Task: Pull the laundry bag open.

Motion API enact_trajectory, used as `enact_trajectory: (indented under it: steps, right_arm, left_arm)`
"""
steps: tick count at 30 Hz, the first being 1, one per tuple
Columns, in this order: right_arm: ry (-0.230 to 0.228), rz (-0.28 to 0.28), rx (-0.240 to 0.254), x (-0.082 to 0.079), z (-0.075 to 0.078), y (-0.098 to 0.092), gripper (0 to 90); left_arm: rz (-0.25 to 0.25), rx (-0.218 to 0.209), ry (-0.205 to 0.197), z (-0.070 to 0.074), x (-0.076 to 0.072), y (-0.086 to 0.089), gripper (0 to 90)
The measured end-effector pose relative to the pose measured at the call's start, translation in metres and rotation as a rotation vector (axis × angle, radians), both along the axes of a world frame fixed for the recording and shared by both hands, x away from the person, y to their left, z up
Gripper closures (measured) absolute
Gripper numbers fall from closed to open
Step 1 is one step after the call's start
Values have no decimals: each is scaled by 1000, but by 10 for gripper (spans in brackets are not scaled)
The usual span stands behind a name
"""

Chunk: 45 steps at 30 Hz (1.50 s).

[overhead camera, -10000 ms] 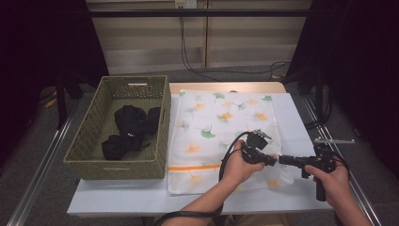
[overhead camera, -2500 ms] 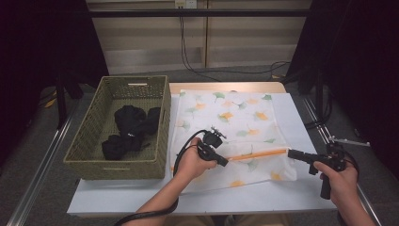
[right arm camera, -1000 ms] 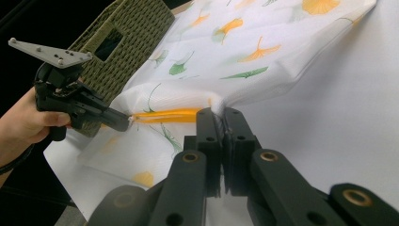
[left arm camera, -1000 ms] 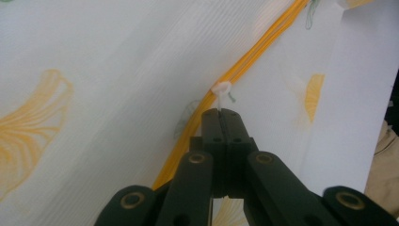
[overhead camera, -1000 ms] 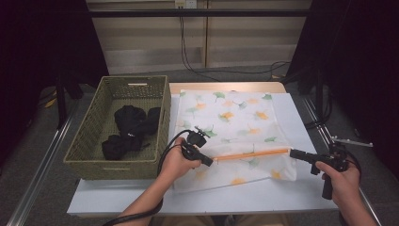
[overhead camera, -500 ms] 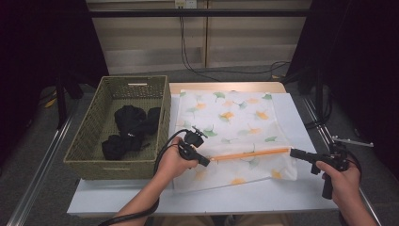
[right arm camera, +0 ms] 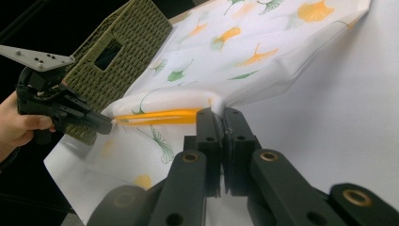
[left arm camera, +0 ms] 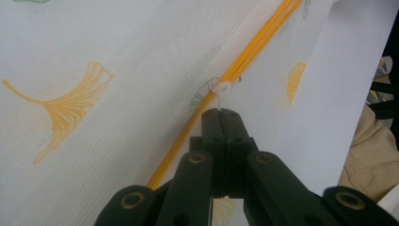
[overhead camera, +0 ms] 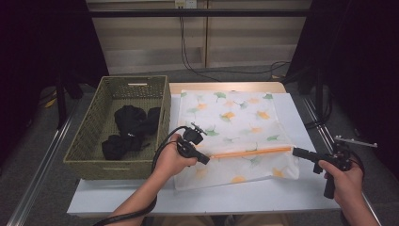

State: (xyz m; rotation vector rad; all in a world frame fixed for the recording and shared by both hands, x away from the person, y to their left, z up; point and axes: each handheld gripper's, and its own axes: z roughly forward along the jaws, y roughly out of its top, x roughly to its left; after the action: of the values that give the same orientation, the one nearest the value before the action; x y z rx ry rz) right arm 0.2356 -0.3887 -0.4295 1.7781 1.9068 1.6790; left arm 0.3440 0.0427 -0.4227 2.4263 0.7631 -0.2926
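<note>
A white mesh bag [overhead camera: 235, 117] printed with ginkgo leaves lies flat on the table. Its orange zipper [overhead camera: 249, 152] runs across the near part, stretched between both grippers. My left gripper [overhead camera: 207, 160] is at the zipper's left end. In the left gripper view it [left arm camera: 221, 113] is shut on the white zipper pull [left arm camera: 222, 89]. My right gripper [overhead camera: 295, 151] is at the zipper's right end. In the right gripper view it [right arm camera: 217, 113] is shut on the bag's edge, beside the zipper [right arm camera: 160, 116], with the left gripper [right arm camera: 106, 125] farther off.
A green woven basket [overhead camera: 89, 136] holding black clothes [overhead camera: 129, 127] stands to the left of the bag, close to my left hand. The white table top [overhead camera: 263, 193] shows bare in front of the bag and to its right. Metal rails flank the table.
Since ten seconds ago my left gripper has travelled left along the zipper, away from the right gripper. Over the last second both have hardly moved.
</note>
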Motion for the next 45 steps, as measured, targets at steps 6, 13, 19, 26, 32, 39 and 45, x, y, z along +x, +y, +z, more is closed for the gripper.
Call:
enact_trajectory:
  steps: [6,13,19,26,32,39,45]
  right_arm:
    - [-3,1,7,0,0,-2,872]
    - [-11,-17,8,-1,1,-5,872]
    - [-14,-19,10,-2,1,-4,872]
    - [-13,-24,16,-1,1,-7,872]
    - [-16,-29,16,-1,2,-8,872]
    - [-15,-37,19,-1,1,-9,872]
    - [-17,-38,19,0,2,-10,872]
  left_arm:
    - [-19,21,-11,13,-3,1,900]
    - [-2,21,-20,21,-1,14,900]
    - [14,4,-18,26,1,21,900]
    - [45,-4,-13,32,1,31,900]
    - [46,-16,-6,34,1,37,900]
    - [59,5,-11,39,1,43,900]
    - [57,3,-12,43,3,50,900]
